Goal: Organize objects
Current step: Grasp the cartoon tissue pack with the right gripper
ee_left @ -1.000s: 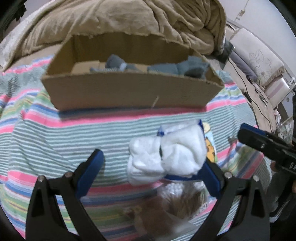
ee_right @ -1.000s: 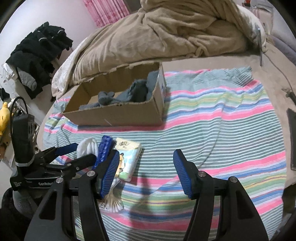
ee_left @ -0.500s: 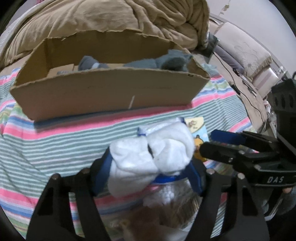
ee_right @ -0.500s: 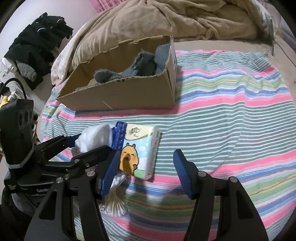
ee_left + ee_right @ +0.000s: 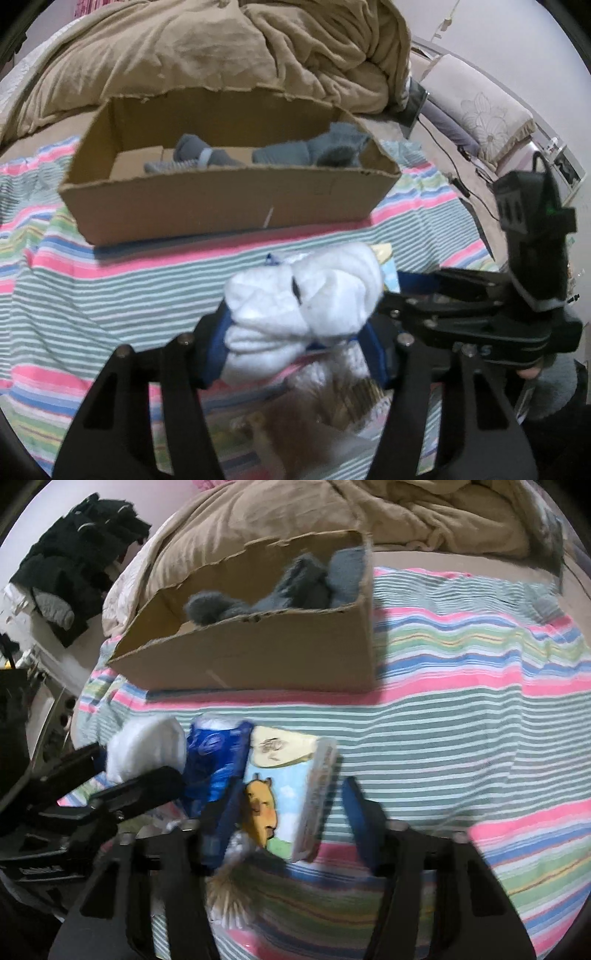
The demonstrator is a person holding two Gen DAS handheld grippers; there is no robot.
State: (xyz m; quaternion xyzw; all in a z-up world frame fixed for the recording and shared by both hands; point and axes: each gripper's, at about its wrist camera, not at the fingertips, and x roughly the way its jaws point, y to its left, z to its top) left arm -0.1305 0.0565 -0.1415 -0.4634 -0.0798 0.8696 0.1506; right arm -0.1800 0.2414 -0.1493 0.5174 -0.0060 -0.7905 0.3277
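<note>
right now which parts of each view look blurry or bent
Left wrist view: white sock bundle fairly sharp, brown clutter below it smeared, cardboard box bowed by the fisheye. Right wrist view: motion blur throughout, tissue pack and box soft-edged, blanket stripes curving.

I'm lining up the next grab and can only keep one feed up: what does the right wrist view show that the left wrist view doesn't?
Only the right wrist view: the cartoon tissue pack between the open right claw, a blue packet, dark clothes.

Only the left wrist view: the left claw shut on the white socks, a pillow.

Both: cardboard box with grey socks, striped cloth, tan duvet.
</note>
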